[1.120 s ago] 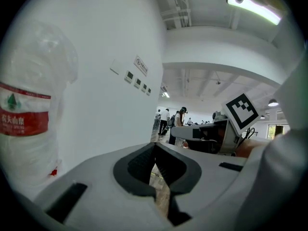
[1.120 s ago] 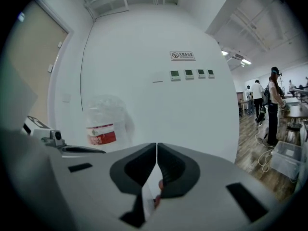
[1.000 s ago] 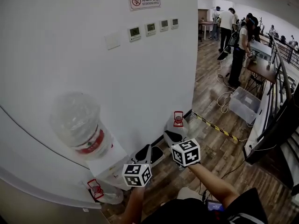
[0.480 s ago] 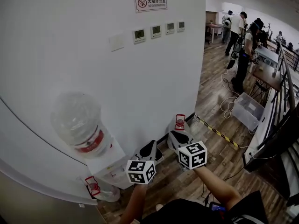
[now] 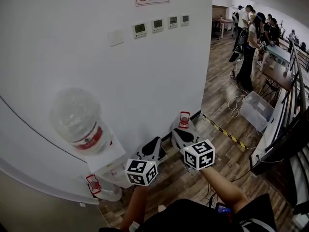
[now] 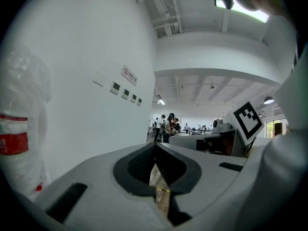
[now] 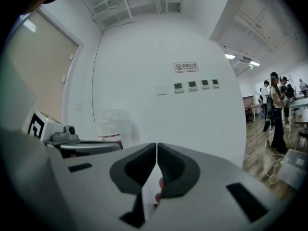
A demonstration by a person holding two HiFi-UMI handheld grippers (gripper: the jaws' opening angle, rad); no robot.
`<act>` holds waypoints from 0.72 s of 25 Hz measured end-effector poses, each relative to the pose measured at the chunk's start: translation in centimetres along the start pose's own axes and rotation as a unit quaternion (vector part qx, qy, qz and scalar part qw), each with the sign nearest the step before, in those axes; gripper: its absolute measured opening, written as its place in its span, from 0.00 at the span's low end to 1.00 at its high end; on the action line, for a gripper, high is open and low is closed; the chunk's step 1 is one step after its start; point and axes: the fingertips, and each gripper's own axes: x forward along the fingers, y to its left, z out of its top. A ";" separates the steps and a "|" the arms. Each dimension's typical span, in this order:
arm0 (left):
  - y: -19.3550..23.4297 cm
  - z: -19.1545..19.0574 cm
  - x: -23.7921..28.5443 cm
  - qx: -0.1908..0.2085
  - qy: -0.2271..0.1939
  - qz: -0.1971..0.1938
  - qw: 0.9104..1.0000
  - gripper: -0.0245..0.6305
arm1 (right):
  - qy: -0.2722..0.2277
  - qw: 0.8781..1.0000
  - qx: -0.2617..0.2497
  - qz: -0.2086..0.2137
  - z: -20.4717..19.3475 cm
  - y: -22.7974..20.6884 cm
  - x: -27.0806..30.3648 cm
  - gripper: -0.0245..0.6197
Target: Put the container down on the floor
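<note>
An empty clear water jug [image 5: 184, 123] with a red cap stands on the wood floor against the white wall. My right gripper [image 5: 176, 134] hovers just in front of it, shut and holding nothing. My left gripper [image 5: 155, 144] is beside it to the left, also shut and empty. In the left gripper view the left gripper [image 6: 155, 147] has its jaws closed tip to tip, and the right gripper view shows the same for the right gripper [image 7: 157, 146]. A second empty jug [image 5: 99, 187] lies by the dispenser's foot.
A white water dispenser [image 5: 110, 164] carries a large clear bottle [image 5: 77, 117] at the left. Yellow-black tape [image 5: 223, 131] crosses the floor. A clear plastic bin [image 5: 259, 111], cables, desks and several people [image 5: 250, 47] are at the far right.
Both grippers stay shut and have shifted only slightly; the head view has drifted a little. The jug by the wall has not moved.
</note>
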 end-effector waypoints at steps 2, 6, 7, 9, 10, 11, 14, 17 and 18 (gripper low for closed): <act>-0.3 0.3 -0.1 0.000 0.000 0.000 1.000 0.06 | -0.002 1.000 -0.003 -0.001 0.0 -0.1 -0.4 0.09; -1.3 0.4 0.1 0.004 0.004 -0.006 1.000 0.06 | -0.008 1.000 0.001 -0.001 0.3 -0.4 -0.9 0.09; -1.4 0.4 0.1 0.003 0.005 -0.008 1.000 0.06 | -0.009 1.000 0.001 -0.002 0.3 -0.4 -1.0 0.09; -1.7 0.4 0.1 0.000 0.005 -0.009 1.000 0.06 | -0.010 1.000 0.003 -0.002 0.4 -0.5 -1.2 0.09; -1.8 0.5 0.0 0.001 0.005 -0.008 1.000 0.06 | -0.011 1.000 0.003 -0.003 0.4 -0.5 -1.4 0.09; -1.9 0.5 0.0 0.003 0.005 -0.006 1.000 0.06 | -0.012 1.000 0.003 -0.003 0.4 -0.5 -1.5 0.09; -2.0 0.5 -0.3 0.005 0.003 -0.002 1.000 0.06 | -0.013 1.000 0.002 -0.005 0.4 -0.5 -1.8 0.09; -1.9 0.5 -0.5 0.000 0.000 0.000 1.000 0.06 | -0.015 1.000 0.003 -0.006 0.4 -0.4 -2.0 0.09; -1.9 0.5 -0.6 -0.001 -0.001 0.001 1.000 0.06 | -0.015 1.000 0.004 -0.007 0.3 -0.4 -2.1 0.09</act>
